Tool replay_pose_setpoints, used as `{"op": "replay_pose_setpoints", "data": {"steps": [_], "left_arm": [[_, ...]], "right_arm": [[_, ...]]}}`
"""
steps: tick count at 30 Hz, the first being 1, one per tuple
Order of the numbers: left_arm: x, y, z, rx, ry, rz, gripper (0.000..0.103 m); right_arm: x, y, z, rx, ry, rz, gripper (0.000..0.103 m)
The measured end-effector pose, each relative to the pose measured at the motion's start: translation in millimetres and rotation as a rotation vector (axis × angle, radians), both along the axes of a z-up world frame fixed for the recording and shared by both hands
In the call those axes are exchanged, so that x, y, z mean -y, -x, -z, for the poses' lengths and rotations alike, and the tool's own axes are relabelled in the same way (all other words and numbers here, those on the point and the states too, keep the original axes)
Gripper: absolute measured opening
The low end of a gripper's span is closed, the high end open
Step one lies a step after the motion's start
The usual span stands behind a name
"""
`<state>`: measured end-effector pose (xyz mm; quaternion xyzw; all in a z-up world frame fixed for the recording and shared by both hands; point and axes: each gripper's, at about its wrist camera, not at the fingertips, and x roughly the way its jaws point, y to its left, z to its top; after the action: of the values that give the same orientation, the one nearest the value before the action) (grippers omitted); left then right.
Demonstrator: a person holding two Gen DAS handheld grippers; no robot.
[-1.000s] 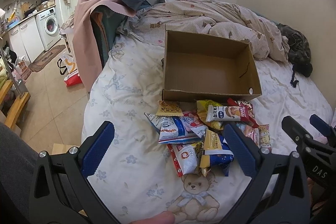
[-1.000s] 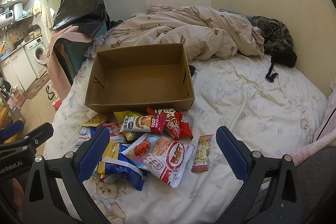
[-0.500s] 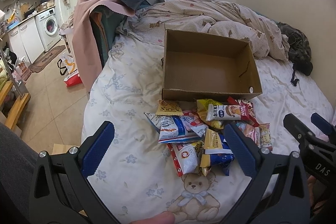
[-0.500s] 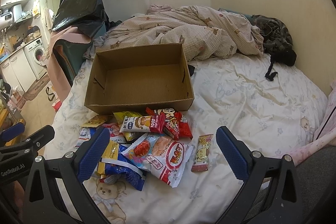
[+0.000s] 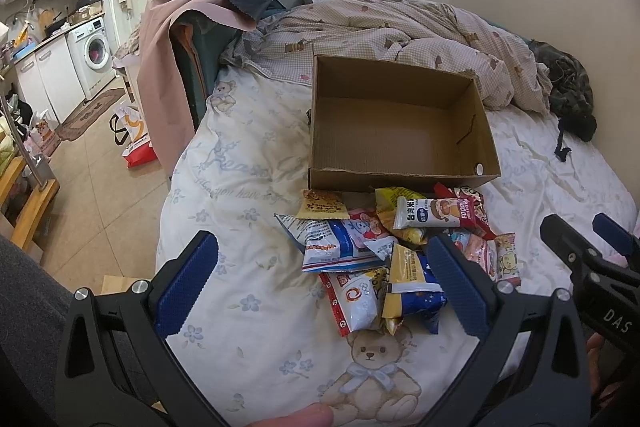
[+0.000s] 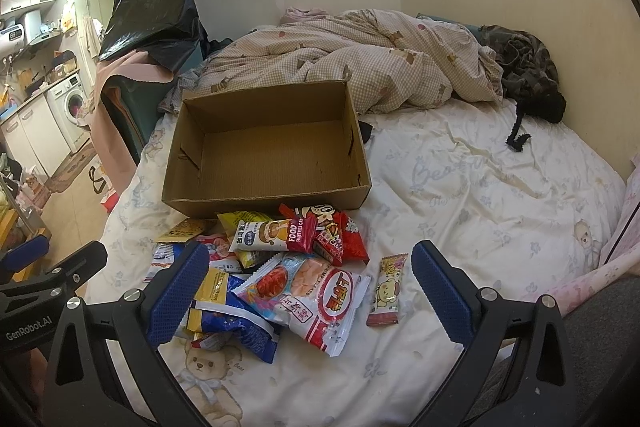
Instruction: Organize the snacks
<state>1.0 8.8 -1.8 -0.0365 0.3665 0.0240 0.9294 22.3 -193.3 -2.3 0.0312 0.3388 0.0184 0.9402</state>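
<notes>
An open cardboard box [image 5: 400,171] [image 6: 264,201] with nothing in it stands on the bed. A pile of snack packets [image 5: 376,251] [image 6: 280,267] lies just in front of it; a big white and red packet [image 6: 316,299] lies nearest my right gripper, and a small bar with a dog picture [image 6: 386,291] lies apart to the right. My left gripper [image 5: 320,285] is open and empty, above the sheet at the pile's near left. My right gripper [image 6: 308,297] is open and empty, hovering over the pile's near side; it also shows in the left wrist view [image 5: 588,251].
A crumpled checked duvet [image 6: 360,63] lies behind the box, dark clothing [image 6: 528,67] at the far right by the wall. The bed's left edge drops to a tiled floor [image 5: 92,179] with bags. A draped chair [image 5: 188,39] stands left of the bed.
Both grippers have shifted very slightly toward the pile. Nothing was taken hold of and the snacks and box have not moved.
</notes>
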Motion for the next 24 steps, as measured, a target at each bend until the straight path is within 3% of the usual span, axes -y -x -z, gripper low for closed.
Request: {"op": "replay_pose_setpoints", "data": {"steps": [24], "left_arm": [[-0.1,-0.9,2.7,-0.009,-0.007,0.000,0.103]], "right_arm": [[-1.0,-0.2,0.6,0.000,-0.008,0.001,0.103]]}}
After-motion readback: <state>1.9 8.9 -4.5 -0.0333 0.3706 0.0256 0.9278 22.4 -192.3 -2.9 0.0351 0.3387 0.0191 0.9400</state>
